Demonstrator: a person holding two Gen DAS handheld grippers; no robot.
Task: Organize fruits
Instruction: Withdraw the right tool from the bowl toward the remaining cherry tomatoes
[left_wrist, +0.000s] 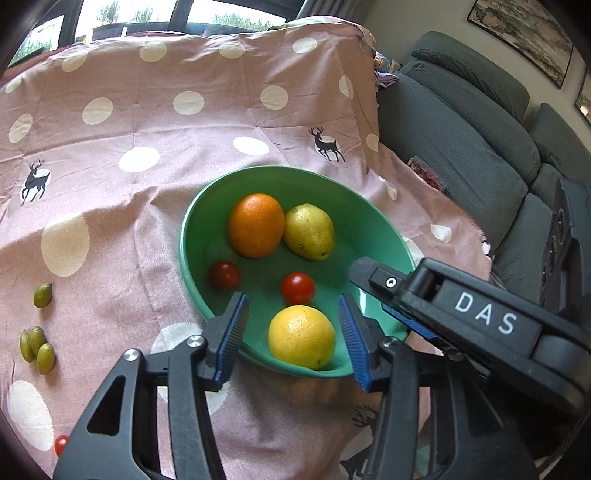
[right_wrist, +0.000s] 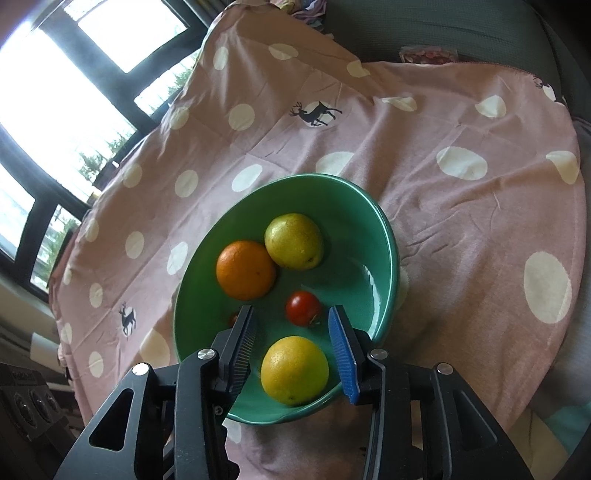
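A green bowl (left_wrist: 373, 229) sits on the pink dotted cloth and holds an orange (left_wrist: 255, 225), a pear (left_wrist: 309, 232), two cherry tomatoes (left_wrist: 297, 288) and a yellow citrus (left_wrist: 301, 336). My left gripper (left_wrist: 293, 321) is open above the bowl's near rim, its fingers on either side of the yellow citrus without touching it. My right gripper (right_wrist: 293, 336) is open too, straddling the same yellow citrus (right_wrist: 294, 370) over the bowl (right_wrist: 384, 236). The right gripper's body (left_wrist: 480, 317) shows in the left wrist view at the right.
Several green olives (left_wrist: 37, 345) and one more (left_wrist: 42, 294) lie on the cloth at the left. A cherry tomato (left_wrist: 61, 444) lies near the cloth's front left. A grey sofa (left_wrist: 480, 147) stands to the right, windows (right_wrist: 55, 92) behind.
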